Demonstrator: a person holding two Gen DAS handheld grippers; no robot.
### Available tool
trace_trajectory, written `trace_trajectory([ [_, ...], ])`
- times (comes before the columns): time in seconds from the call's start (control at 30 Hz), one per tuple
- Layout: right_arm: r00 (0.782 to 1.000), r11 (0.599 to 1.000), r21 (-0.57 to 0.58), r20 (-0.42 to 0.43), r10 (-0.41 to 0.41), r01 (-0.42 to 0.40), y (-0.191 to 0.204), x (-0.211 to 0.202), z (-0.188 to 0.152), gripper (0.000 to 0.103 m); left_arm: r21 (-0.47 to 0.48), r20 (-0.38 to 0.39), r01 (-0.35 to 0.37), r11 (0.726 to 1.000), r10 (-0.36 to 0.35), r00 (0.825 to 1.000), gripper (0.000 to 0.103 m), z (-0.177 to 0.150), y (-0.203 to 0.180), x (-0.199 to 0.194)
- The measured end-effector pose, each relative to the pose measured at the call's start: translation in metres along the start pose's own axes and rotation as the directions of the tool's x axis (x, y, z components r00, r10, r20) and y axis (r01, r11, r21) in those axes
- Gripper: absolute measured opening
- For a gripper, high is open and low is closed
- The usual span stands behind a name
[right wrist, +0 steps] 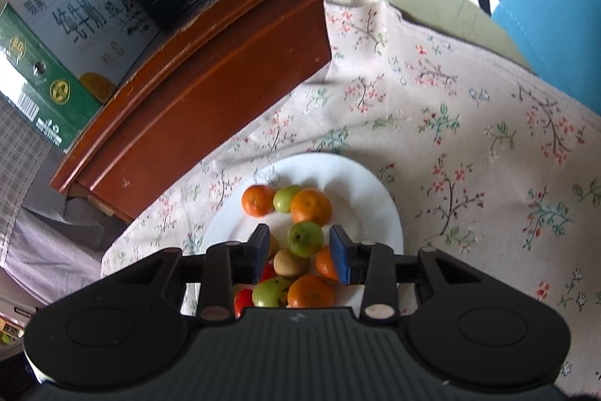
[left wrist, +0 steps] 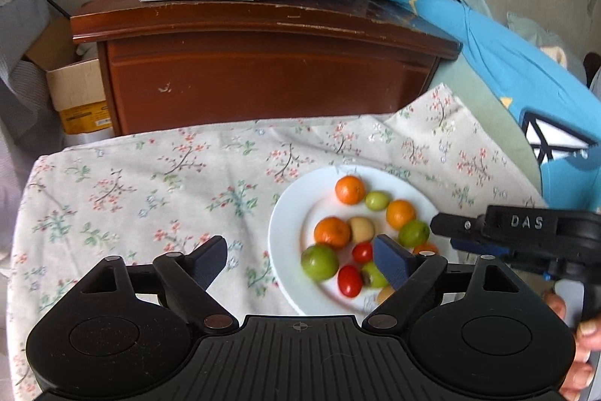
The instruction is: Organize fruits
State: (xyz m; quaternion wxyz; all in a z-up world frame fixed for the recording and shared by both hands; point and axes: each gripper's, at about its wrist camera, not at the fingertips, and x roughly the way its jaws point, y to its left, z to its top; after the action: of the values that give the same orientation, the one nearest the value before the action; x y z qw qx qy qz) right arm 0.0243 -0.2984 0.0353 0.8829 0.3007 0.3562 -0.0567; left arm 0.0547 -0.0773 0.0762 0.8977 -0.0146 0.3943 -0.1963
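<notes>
Fruits (left wrist: 332,232) on plate (left wrist: 289,213), floral cloth (left wrist: 150,183), wooden cabinet (left wrist: 263,77)

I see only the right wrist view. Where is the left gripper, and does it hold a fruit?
Observer: The left gripper holds nothing. Its jaws stand wide open, straddling the left rim of the plate in its own view.
Operator: How many red tomatoes are there? In my view they are half hidden.
Observer: Two tomatoes, close together near the front of the plate.
Operator: Is there anything on the floor beside the cabinet?
Observer: A cardboard box stands left of the cabinet.
</notes>
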Motion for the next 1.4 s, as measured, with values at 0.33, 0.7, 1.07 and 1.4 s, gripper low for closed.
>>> trace_trajectory([
  [0.33,0.999,0.997,-0.069,-0.008,-0.044,0.044,0.008,-0.011,-0.013,0.042,0.060,-0.025,-0.032,0.998,0.034,0.999,0.088,-0.015,-0.012,-0.013],
  [0.7,0.988,0.977,-0.146,0.035,-0.149,0.152,0.020,-0.039,-0.022,0.055,0.075,-0.033,-0.029,0.997,0.032,0.999,0.090,-0.019,-0.019,-0.025],
  [1.07,0.977,0.960,-0.181,0.043,-0.208,0.213,0.029,-0.062,-0.037,0.071,0.068,-0.049,-0.086,0.994,0.089,0.995,0.093,-0.017,-0.020,-0.034],
  [1.4,0.957,0.932,-0.217,0.054,-0.285,0.290,0.037,-0.075,-0.052,0.091,0.080,-0.048,-0.148,0.986,0.152,0.987,0.095,-0.022,-0.022,-0.042],
])
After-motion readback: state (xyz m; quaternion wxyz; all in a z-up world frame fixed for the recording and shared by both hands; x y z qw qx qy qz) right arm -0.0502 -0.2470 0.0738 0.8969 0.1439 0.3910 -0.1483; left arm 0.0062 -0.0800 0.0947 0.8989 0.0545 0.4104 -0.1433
